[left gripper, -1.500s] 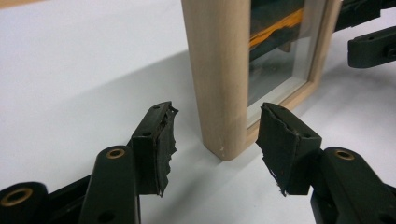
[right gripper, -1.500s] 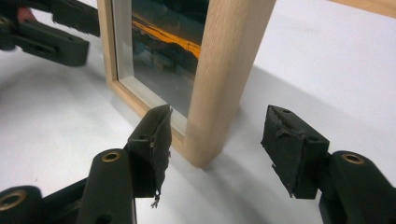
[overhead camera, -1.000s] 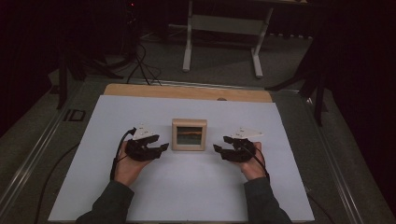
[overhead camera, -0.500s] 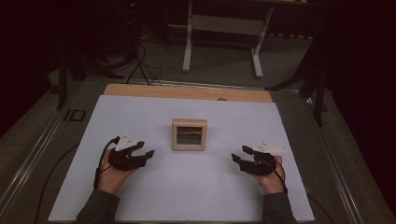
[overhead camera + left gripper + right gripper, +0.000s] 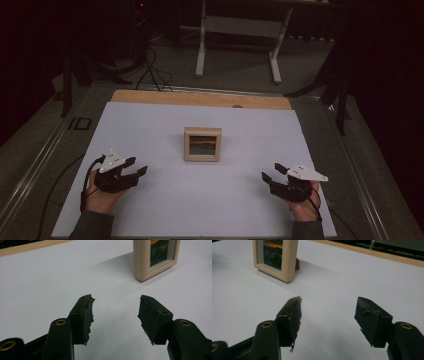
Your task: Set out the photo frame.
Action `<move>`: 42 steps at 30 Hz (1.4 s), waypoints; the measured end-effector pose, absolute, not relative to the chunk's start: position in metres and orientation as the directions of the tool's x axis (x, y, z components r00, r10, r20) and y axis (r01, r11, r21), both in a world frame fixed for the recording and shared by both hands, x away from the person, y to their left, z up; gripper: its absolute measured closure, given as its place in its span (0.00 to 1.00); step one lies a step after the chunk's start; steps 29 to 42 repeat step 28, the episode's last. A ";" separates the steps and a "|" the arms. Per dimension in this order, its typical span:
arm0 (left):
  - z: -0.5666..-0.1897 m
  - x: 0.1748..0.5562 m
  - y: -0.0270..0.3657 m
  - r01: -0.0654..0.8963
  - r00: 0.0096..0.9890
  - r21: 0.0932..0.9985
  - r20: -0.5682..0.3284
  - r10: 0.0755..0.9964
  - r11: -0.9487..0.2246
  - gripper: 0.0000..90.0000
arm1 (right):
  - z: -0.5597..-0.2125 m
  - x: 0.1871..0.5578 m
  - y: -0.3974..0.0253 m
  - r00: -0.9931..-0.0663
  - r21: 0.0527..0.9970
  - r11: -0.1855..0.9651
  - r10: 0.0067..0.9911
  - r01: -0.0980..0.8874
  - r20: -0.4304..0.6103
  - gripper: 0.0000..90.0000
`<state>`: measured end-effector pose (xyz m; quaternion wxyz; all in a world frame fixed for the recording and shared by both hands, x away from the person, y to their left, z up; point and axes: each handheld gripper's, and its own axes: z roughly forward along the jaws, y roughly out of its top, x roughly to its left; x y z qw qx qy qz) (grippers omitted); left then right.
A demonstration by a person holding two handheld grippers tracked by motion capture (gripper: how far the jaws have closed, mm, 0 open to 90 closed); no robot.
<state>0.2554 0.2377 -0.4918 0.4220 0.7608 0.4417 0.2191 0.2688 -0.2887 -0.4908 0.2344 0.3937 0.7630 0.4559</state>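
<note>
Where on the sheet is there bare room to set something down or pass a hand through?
Bare white sheet lies on every side of the wooden picture frame: a wide strip behind it up to the wooden table edge, open patches between it and the left gripper and the right gripper, and a broad stretch in front between both hands. Only the centre, at the frame, is taken.

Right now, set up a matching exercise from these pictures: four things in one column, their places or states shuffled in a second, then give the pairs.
Things
1. picture frame
2. left gripper
3. right gripper
4. wooden strip

Places or states
A. open, near the mat's right edge
B. along the far edge of the white mat
C. upright at the middle of the mat
D. open, near the mat's left edge

Pairs: 1-C, 2-D, 3-A, 4-B
</note>
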 end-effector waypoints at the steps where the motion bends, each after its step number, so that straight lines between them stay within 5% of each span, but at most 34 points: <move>1: -0.492 0.254 0.240 0.487 0.510 0.838 -0.044 0.859 -0.247 0.50 | -0.490 0.267 -0.291 -0.577 0.884 0.270 0.816 0.383 0.001 0.41; 28: -0.494 0.236 0.278 0.480 0.446 0.849 -0.022 0.895 -0.219 0.48 | -0.500 0.246 -0.345 -0.434 0.910 0.190 0.901 0.368 -0.012 0.39; 42: -0.494 0.236 0.278 0.480 0.446 0.849 -0.022 0.895 -0.219 0.48 | -0.500 0.246 -0.345 -0.434 0.910 0.190 0.901 0.368 -0.012 0.39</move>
